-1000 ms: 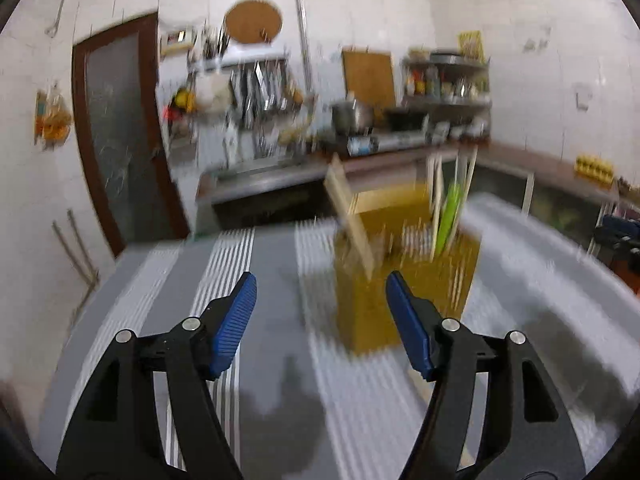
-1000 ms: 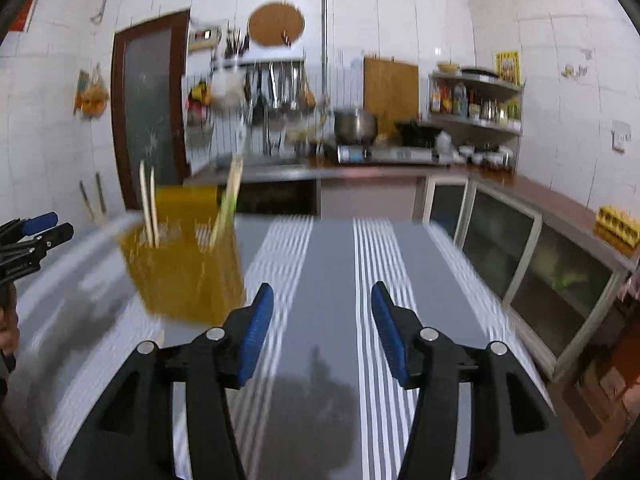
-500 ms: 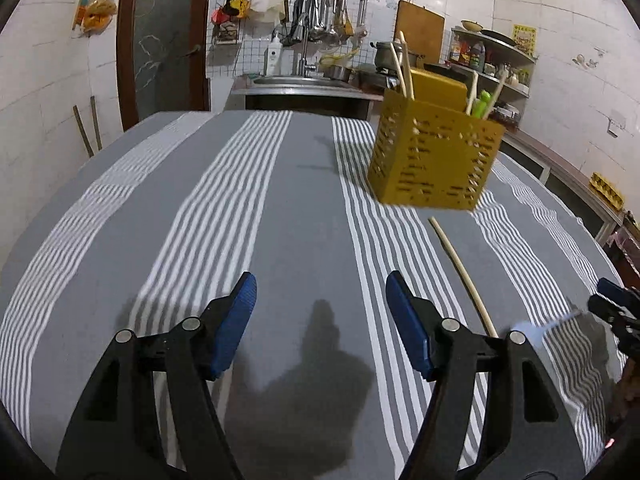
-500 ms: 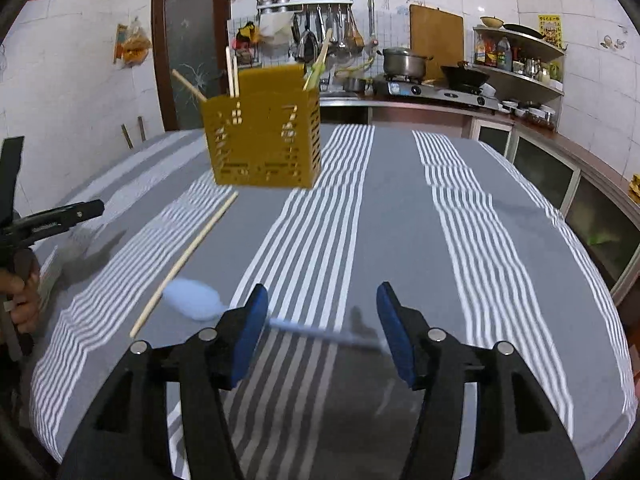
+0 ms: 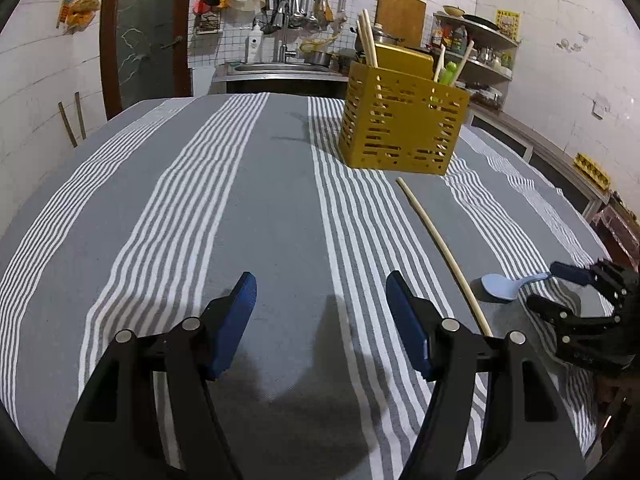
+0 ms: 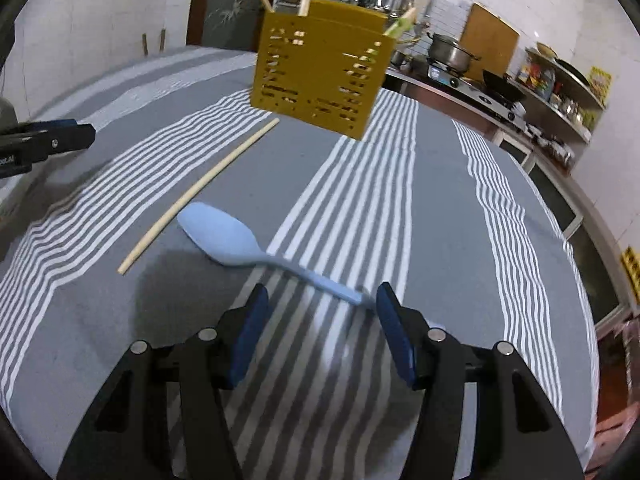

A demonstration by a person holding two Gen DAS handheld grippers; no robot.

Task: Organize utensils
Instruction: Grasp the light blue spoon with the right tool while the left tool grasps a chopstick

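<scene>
A yellow perforated utensil holder point(image 5: 402, 120) stands on the striped tablecloth, with chopsticks and a green utensil in it; it also shows in the right wrist view point(image 6: 320, 72). A single wooden chopstick point(image 5: 442, 248) lies in front of it, also in the right wrist view point(image 6: 200, 190). A light blue spoon point(image 6: 240, 244) lies beside the chopstick, also in the left wrist view point(image 5: 502, 286). My right gripper point(image 6: 322, 304) is open, its jaws on either side of the spoon's handle end. My left gripper point(image 5: 320, 296) is open and empty over bare cloth, left of the chopstick.
The grey and white striped tablecloth point(image 5: 200, 184) covers the table. Behind it are a sink counter with hanging utensils point(image 5: 288, 20), a stove with pots point(image 6: 460, 60) and wall shelves point(image 5: 476, 48). The table's right edge drops toward low cabinets point(image 6: 576, 208).
Both grippers have dropped toward the table. The right gripper has moved forward so the spoon's handle end lies between its open jaws. The left gripper stays open and empty.
</scene>
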